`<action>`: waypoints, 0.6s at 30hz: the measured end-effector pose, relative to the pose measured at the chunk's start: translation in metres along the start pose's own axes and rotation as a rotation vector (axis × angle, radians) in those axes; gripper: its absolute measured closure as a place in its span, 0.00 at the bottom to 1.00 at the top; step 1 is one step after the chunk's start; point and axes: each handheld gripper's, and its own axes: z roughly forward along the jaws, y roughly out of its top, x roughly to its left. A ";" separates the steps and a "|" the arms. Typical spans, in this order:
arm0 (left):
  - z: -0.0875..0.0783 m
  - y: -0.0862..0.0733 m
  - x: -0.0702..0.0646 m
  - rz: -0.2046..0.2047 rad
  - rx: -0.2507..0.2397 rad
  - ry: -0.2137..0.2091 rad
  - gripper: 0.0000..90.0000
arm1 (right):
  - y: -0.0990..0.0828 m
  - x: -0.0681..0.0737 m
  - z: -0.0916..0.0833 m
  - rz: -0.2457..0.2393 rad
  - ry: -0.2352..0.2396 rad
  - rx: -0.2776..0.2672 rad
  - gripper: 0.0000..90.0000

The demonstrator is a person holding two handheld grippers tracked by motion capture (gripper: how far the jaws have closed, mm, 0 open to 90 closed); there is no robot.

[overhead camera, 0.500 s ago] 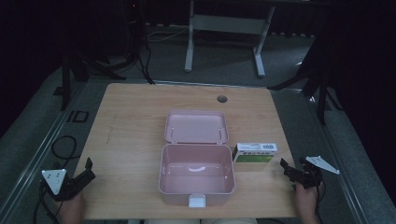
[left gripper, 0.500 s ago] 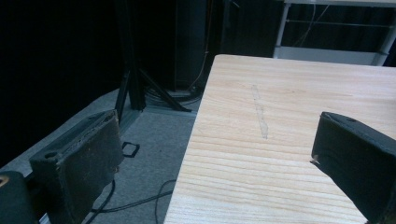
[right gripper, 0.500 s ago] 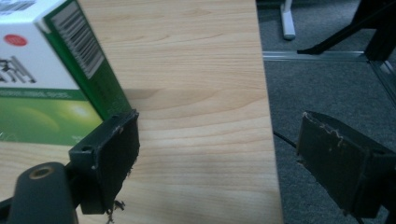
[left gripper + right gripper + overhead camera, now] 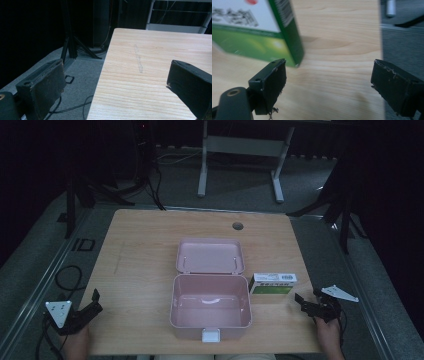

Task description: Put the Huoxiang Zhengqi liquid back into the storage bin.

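I am looking down on a pale wooden worktop [image 4: 140, 250] in a dark room. At its middle a pink case [image 4: 210, 307] is lying open, its lid [image 4: 210, 256] folded flat away from me and its tray empty. Just beside the tray's right wall, a small green and white box [image 4: 272, 284] is standing on its long edge, apart from the case by a narrow gap.

I am holding the right gripper [image 4: 300, 300] low at the worktop's near right corner, near the box and pointing toward it. Its jaws are standing wide apart with nothing between them. In the right gripper view the green and white box [image 4: 262, 32] is sitting ahead and to one side of the jaws, not yet between them.

The left gripper [image 4: 95, 301] is resting at the near left edge, well apart from everything, jaws spread and empty, straddling the worktop's side edge in its own view.

My judgement: I am at the approach step, lining up to pick the box and put it in the case. The next move calls for shifting the right gripper until the box's narrow sides sit between the pads, then clenching.

Open room is good: bare wood is surrounding the box on its right and near sides. The worktop's right edge is close behind my hand, and the tray wall is crowding the box's left.
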 end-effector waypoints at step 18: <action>0.000 0.000 -0.001 0.013 0.002 -0.019 0.02 | 0.013 0.014 -0.002 -0.291 0.284 0.261 0.14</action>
